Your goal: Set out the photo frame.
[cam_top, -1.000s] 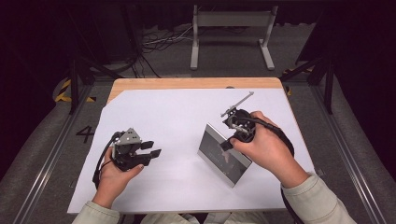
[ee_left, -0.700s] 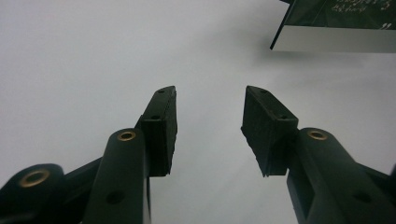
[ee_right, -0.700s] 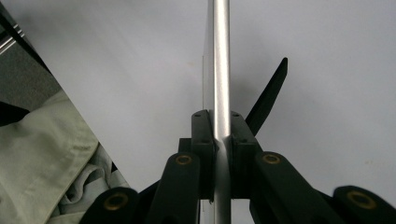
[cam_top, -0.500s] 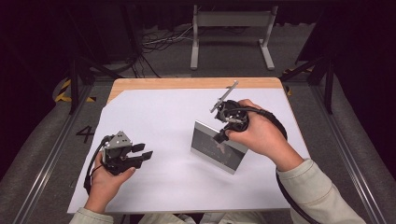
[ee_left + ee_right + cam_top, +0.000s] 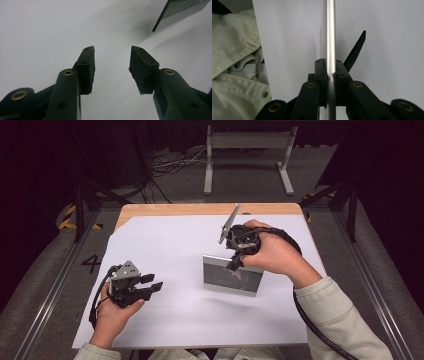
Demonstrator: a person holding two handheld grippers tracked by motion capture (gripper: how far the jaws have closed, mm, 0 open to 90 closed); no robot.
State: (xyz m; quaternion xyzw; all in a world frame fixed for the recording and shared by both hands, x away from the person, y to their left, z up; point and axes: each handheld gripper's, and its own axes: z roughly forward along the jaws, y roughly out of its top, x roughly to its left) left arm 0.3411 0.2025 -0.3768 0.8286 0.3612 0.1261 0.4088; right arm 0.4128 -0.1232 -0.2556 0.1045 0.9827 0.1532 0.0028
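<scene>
Jaws over white sheet (image 5: pixel 175 315); wooden table (image 5: pixel 200 209) edge, dark room.

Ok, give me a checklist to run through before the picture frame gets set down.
1. Right tongs shut on the picture frame, pads on both sides of its metal edge: ok.
2. Frame upright, glass facing the person: ok.
3. Black back stand swung out behind the frame: ok.
4. Frame's lower edge resting on the white sheet: cannot tell.
5. Sheet bare around the frame, nothing to knock: ok.
6. Left tongs open, holding nothing, well off to the side of the frame: ok.
</scene>
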